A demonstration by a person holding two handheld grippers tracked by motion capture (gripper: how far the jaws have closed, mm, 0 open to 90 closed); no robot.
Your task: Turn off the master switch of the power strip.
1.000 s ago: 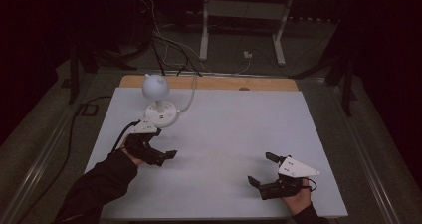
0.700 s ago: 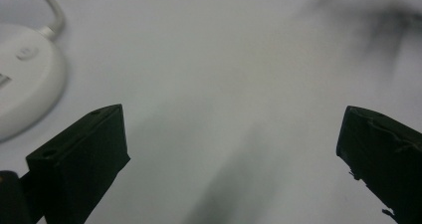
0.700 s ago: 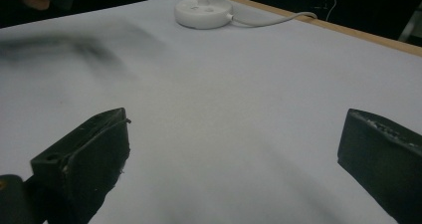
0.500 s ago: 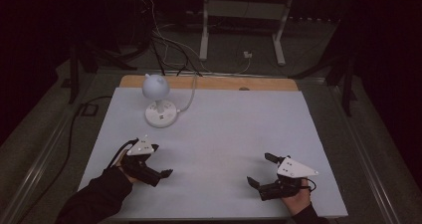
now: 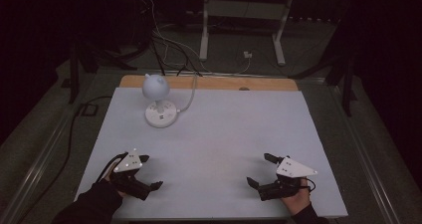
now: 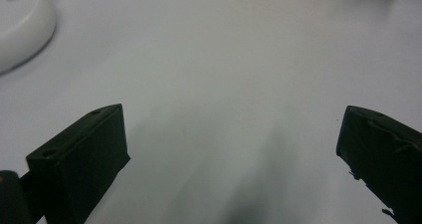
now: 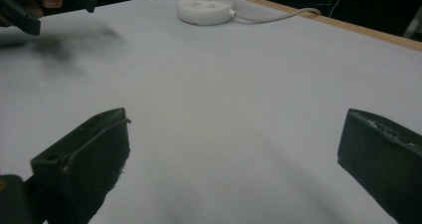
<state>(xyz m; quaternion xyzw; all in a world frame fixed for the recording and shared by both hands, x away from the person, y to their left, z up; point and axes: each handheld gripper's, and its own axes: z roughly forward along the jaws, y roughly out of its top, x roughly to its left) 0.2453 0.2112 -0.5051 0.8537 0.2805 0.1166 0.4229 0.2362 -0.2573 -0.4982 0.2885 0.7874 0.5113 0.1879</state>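
Observation:
A small white desk lamp (image 5: 156,86) with a round head stands on its disc base (image 5: 160,116) at the back left of the white table (image 5: 224,129). Its base also appears in the right gripper view (image 7: 206,7) and at the top left corner of the left gripper view (image 6: 20,25). My left gripper (image 5: 151,172) sits low near the front left edge, open, nothing between its jaws (image 6: 231,117). My right gripper (image 5: 260,170) rests near the front right, jaws wide open and empty (image 7: 234,117). The left gripper (image 7: 30,5) shows far off in the right gripper view.
A white cable (image 5: 189,97) runs from the lamp base over the wooden back edge (image 5: 219,82) of the table. Behind the table are dark floor cables (image 5: 169,45) and a white metal stand (image 5: 244,30). Broad bare white surface lies between the grippers.
My left gripper has drawn back from beside the lamp base toward the near left edge of the table, staying open. The right gripper has hardly moved.

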